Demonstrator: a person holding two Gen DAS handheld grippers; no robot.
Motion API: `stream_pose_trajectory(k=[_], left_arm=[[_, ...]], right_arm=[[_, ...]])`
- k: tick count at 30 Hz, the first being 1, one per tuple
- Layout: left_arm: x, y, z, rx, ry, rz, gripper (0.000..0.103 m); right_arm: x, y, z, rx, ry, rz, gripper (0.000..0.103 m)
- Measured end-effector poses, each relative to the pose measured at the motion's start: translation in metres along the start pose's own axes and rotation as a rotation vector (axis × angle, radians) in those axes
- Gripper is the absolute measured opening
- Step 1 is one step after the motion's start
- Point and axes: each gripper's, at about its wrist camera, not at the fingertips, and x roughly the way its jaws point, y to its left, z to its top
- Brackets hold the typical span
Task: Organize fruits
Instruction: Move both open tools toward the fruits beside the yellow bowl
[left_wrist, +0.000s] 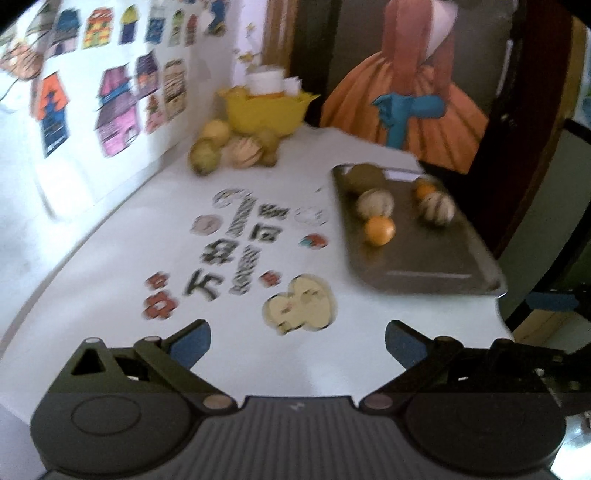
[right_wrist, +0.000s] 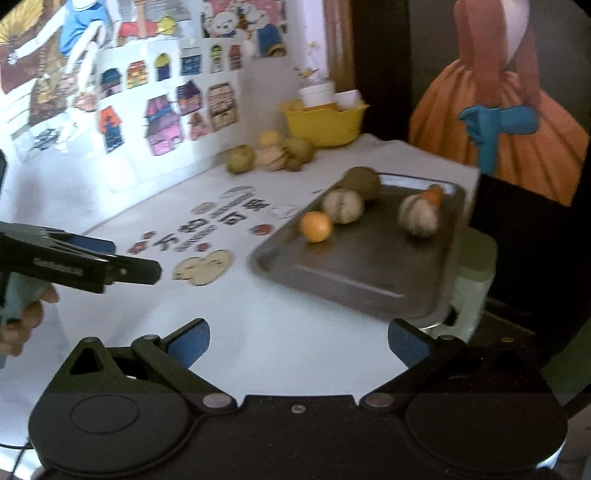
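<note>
Fruits lie in two groups on the white table (left_wrist: 110, 258); five sit on the grey tray (left_wrist: 424, 258), and a heap (left_wrist: 232, 147) rests at the back by the wall, just in front of the yellow bowl (left_wrist: 266, 110). On the tray I count two small oranges, one near the middle (left_wrist: 379, 230) and one toward the far right (left_wrist: 424, 190); two pale striped melons, one (left_wrist: 375, 203) just behind the near orange and one (left_wrist: 437, 208) beside the far orange; and one brown round fruit (left_wrist: 365, 177) at the far end. The fruits are all roundish, so none shows a clear long axis; the tray is oblong, its long side running away from the cameras toward the back of the table, its near end close to the table's right edge. The heap holds about five pieces, yellow-green ones around a striped melon; blur keeps the count unsure. The bowl holds white containers; how many I cannot tell.

The left gripper (left_wrist: 297, 343) hangs over the bare near table with its jaws spread wide and nothing between them; the right gripper (right_wrist: 299, 343) likewise stands spread and empty, just short of the tray's near end. In the right wrist view the left gripper shows at the left edge, with the fingers (right_wrist: 26, 317) of the hand around its handle.
</note>
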Motion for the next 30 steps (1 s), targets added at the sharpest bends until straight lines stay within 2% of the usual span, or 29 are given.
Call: stream_pose_trajectory(k=[4,9,14,19,22,27,30], left_arm=[[-0.001,0.019,-0.005,-0.037,0.031,0.058,0.102],[-0.007,0.039,-0.007,-0.065,0.031,0.101,0.103],[-0.011,0.052,0.003,-0.064,0.032,0.145,0.103],[-0.019,0.061,0.025,-0.033,-0.015,0.188,0.103],[-0.022,0.064,0.042,-0.021,-0.069,0.181,0.103],[-0.016,0.062,0.066,0.021,-0.152,0.153,0.103],[-0.006,0.059,0.076,0.049,-0.183,0.144,0.103]], right_arm=[[0.004,0.011,0.001,-0.008,0.018,0.037,0.102],[0.010,0.021,0.005,-0.048,0.032,0.051,0.102],[0.016,0.027,0.023,-0.065,0.034,0.098,0.102],[0.013,0.028,0.065,-0.061,0.012,0.188,0.102],[0.010,0.026,0.101,-0.068,-0.009,0.225,0.102],[0.011,0.022,0.160,-0.115,-0.052,0.228,0.102],[0.024,0.013,0.191,-0.100,-0.067,0.187,0.102]])
